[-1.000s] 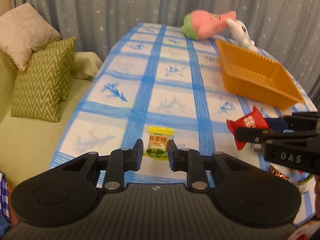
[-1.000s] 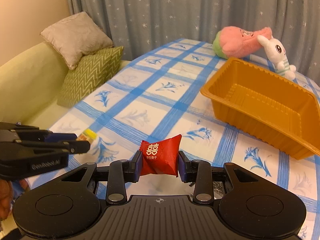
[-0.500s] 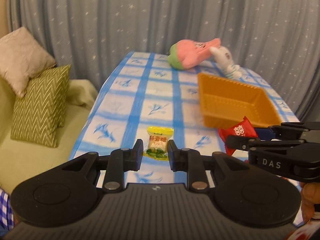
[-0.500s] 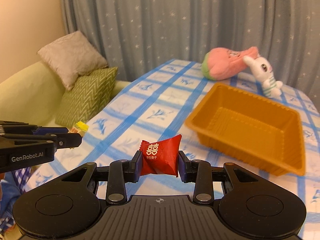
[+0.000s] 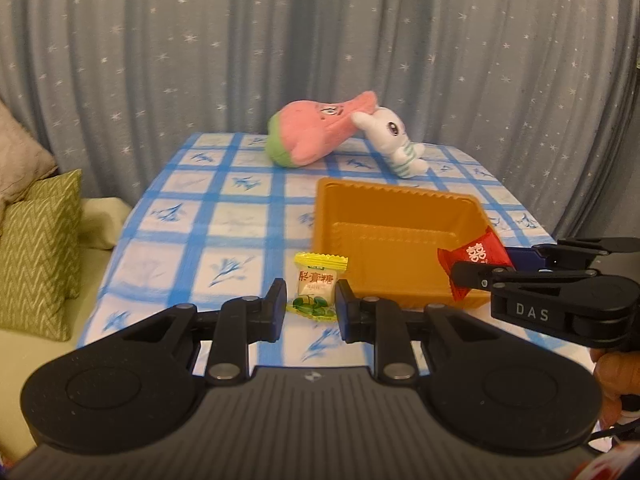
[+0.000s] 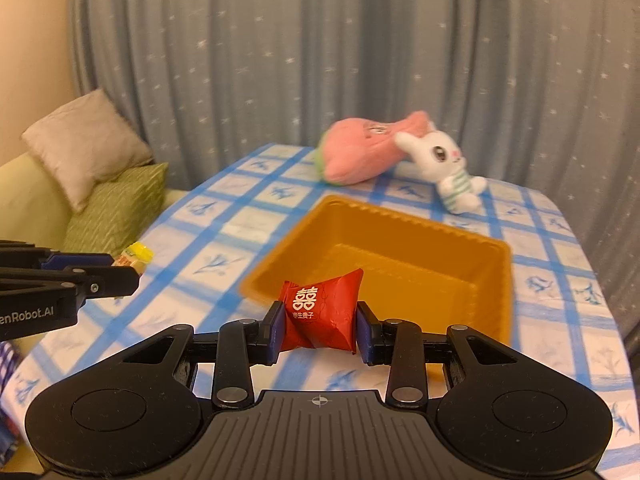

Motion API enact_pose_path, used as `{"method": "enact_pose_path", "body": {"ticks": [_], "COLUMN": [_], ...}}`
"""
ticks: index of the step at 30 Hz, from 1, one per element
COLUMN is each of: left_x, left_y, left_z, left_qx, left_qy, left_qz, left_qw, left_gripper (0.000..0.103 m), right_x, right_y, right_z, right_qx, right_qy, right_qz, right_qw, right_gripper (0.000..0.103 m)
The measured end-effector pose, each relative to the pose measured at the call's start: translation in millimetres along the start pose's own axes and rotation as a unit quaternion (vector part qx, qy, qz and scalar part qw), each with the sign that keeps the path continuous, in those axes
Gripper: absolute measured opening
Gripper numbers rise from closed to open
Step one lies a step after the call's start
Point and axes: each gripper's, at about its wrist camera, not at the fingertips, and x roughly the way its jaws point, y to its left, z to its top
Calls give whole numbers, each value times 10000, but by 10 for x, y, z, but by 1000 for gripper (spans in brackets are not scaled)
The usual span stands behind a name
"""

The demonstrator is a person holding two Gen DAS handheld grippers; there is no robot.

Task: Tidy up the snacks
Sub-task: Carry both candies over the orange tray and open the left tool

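The yellow candy [image 5: 316, 291] sits pinched between the pads of the left gripper [image 5: 311, 306], its green-printed end hanging low, and from the left wrist it lines up just before the near-left corner of the orange tray [image 5: 400, 216]. The red candy [image 6: 320, 315] is clamped in the right gripper [image 6: 320, 330] — puffy wrapper squeezed at the waist, white characters facing the camera — and it hangs over the tray's near rim. Both are held off the blue-checked tablecloth [image 5: 224, 240].

The tray is the landmark here. The left wrist view shows its full near wall and the red candy [image 5: 476, 258] from the side, gripped in the right tool's long black jaws, over the tray's right end; a bit of the person's hand [image 5: 616, 380] shows behind that tool at the frame's right edge. The right wrist view gives what that one cannot: the tray's bare ribbed floor [image 6: 400, 264], with nothing in it, and the left gripper entering from the left with the yellow candy [image 6: 134, 258] at its tip, well left of the tray.

Beyond the tray's far rim lie 2 soft toys, a pink plush [image 5: 316, 136] and a white rabbit [image 5: 394, 140], touching each other. Left of the tray, off the table, a green cushion [image 6: 116, 208] leans under a beige pillow [image 6: 84, 146].

Both grippers point down at a slant toward the tray — side by side, jaws level.
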Motion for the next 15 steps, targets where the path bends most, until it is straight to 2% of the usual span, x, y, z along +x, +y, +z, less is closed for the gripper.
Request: {"method": "enact_pose_path", "body": {"ticks": [10,15], "left_x": [805,1222], "left_y": [-333,-402], "left_z": [298,316], "left_qx": [-22,0], "left_qy": [-5,60], "left_qz": [-371,-473], "left_qw": [9993,9989], "left_gripper": [23,23], "right_x": [394,649], "right_y": [-739,-990], "right_z": [126,143], "right_qx": [685,896], "right_qy": [-68,109], "right_qz": [-252,-281], "right_qw": [9973,9955], "right_gripper": [37,37]}}
